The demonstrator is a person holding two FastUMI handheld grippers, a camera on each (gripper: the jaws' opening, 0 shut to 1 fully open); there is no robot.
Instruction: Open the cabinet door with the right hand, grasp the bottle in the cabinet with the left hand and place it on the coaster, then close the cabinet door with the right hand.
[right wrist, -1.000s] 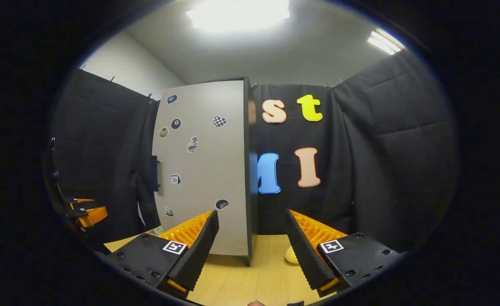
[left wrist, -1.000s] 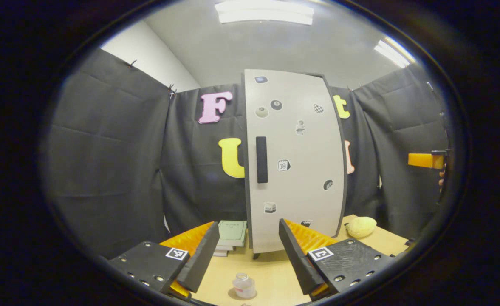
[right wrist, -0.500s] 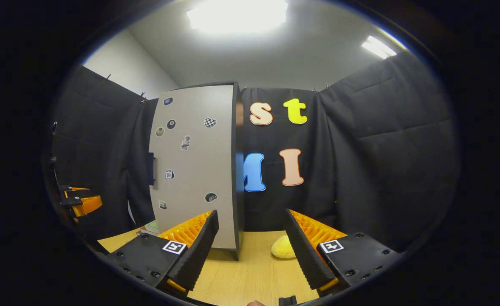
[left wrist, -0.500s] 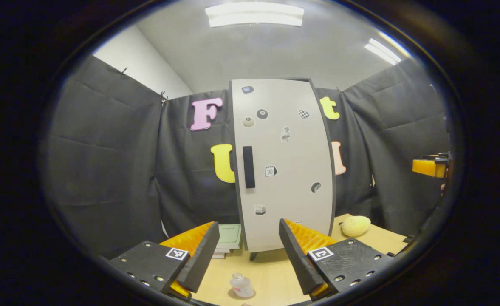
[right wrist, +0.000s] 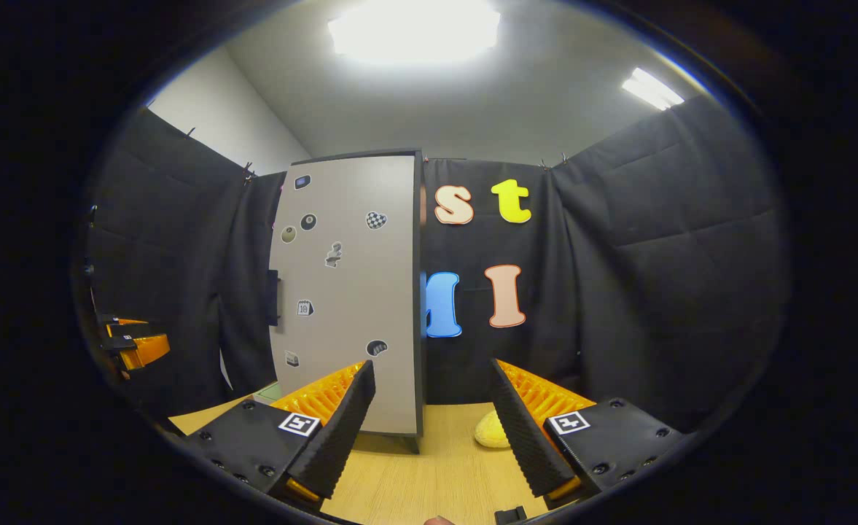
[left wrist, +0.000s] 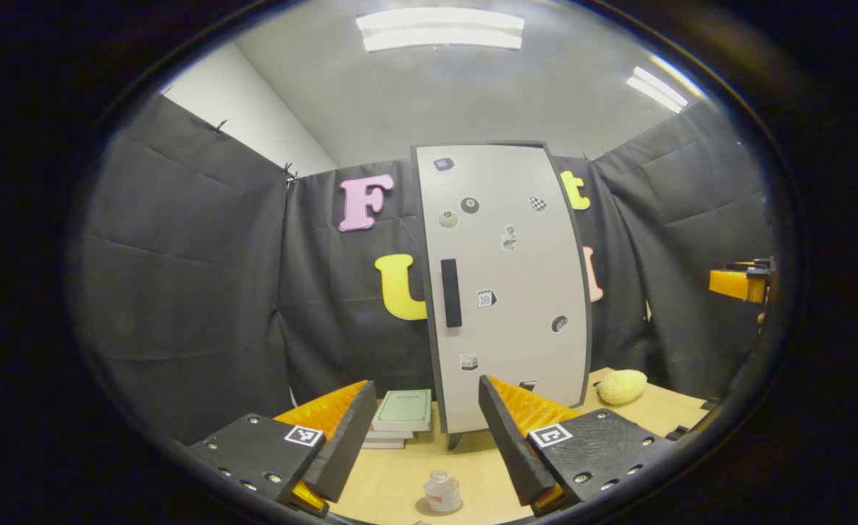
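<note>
Basically, wooden table [left wrist: 399, 474] fronting the black cloth wall, with the tall grey cabinet [left wrist: 505, 292] standing upright at the back of it, door shut, flush with the frame. Black vertical handle [left wrist: 450, 292] sits on the door's left side in the left gripper view; small stickers dotted over the door. Stack of books [left wrist: 402, 415] lies just left of the cabinet foot, green cover on top. Yellow sponge-like lump [left wrist: 621, 386] rests on the table right of the cabinet. Left gripper [left wrist: 421, 437] hovers above the table, fingers spread wide, holding nothing. Right gripper [right wrist: 432, 430] likewise spread apart and empty, aimed at the cabinet's right edge; its far end also shows at the right rim of the left gripper view. Small clear bottle [left wrist: 442, 490] stands upright on a round coaster [left wrist: 423, 507] on the table, between and below the left fingers, apart from both.
</note>
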